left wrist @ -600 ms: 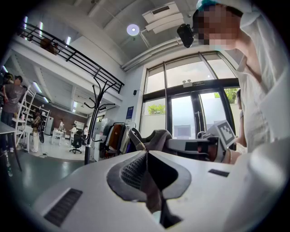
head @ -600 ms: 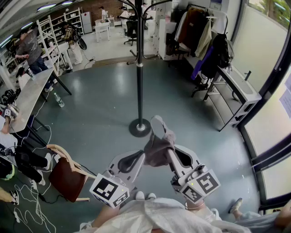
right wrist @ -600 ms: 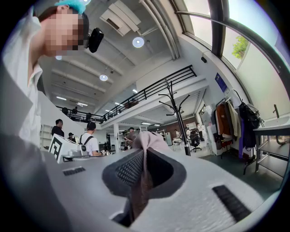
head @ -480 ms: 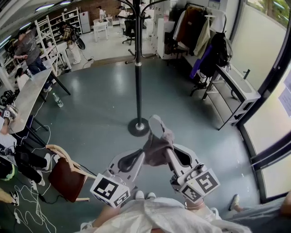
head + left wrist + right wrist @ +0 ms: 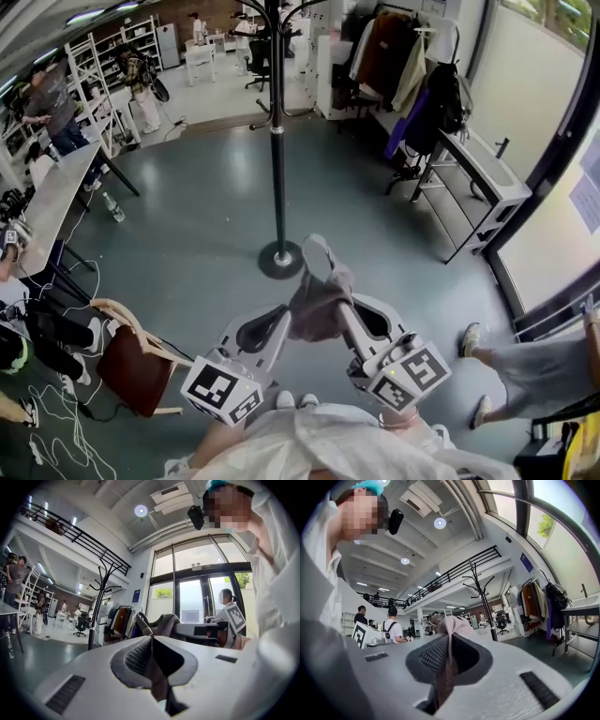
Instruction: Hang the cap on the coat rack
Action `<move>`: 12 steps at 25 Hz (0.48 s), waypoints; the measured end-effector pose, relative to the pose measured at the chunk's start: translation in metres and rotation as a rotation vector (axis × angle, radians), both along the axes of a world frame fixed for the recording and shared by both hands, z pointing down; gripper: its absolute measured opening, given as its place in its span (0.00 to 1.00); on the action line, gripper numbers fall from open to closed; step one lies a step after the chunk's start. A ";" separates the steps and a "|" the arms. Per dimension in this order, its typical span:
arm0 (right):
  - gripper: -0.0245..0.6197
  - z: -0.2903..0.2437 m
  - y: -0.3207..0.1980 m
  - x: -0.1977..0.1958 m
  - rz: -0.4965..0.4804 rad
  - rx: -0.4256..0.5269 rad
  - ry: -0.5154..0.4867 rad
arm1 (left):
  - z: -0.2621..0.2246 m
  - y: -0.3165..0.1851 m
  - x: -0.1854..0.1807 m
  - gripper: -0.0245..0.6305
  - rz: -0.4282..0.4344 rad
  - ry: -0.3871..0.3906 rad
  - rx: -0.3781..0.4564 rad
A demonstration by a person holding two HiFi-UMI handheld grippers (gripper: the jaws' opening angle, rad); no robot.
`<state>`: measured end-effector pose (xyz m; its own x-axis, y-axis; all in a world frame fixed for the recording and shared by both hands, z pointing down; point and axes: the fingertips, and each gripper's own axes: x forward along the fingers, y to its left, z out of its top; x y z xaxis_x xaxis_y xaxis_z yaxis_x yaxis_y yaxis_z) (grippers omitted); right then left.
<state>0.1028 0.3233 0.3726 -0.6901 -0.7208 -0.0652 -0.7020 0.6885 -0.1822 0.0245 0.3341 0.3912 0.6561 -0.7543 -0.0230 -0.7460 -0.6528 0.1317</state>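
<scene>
A grey-brown cap (image 5: pixel 319 300) hangs in the air in front of me, held between both grippers. My left gripper (image 5: pixel 284 317) is shut on its left side and my right gripper (image 5: pixel 345 314) is shut on its right side. The black coat rack (image 5: pixel 276 141) stands on the grey floor just beyond the cap, with its round base (image 5: pixel 279 260) ahead and slightly left. In the left gripper view, fabric sits between the shut jaws (image 5: pixel 151 637), with the cap (image 5: pixel 164 620) and the rack (image 5: pixel 97 616) beyond. In the right gripper view, the cap (image 5: pixel 452 625) bulges over the shut jaws (image 5: pixel 449 637), with the rack (image 5: pixel 485 602) behind.
A wooden chair with a red seat (image 5: pixel 131 361) stands at my lower left beside floor cables (image 5: pixel 56 422). A long table (image 5: pixel 56 197) runs along the left. Hung coats (image 5: pixel 403 66) and a white bench (image 5: pixel 478 178) line the right. A person's legs (image 5: pixel 525 366) are close on my right.
The rack's base has come a little closer and shifted left in view. A person's legs have walked in at the right. Both grippers still hold the cap.
</scene>
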 end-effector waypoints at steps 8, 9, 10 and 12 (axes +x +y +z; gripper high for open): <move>0.06 0.004 0.002 0.009 -0.022 -0.006 0.016 | 0.001 -0.003 0.014 0.07 0.007 -0.017 0.007; 0.06 0.004 0.003 0.013 -0.022 -0.007 0.016 | 0.003 -0.003 0.016 0.07 0.006 -0.015 0.004; 0.06 0.005 0.003 0.017 -0.019 -0.007 0.016 | 0.005 -0.003 0.019 0.07 0.007 -0.013 0.001; 0.06 0.005 0.001 0.025 -0.006 -0.009 0.014 | 0.008 -0.003 0.026 0.07 0.011 -0.012 -0.006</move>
<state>0.1282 0.3244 0.3779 -0.6953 -0.7170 -0.0491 -0.7001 0.6912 -0.1789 0.0504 0.3308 0.3989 0.6648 -0.7470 -0.0105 -0.7401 -0.6604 0.1268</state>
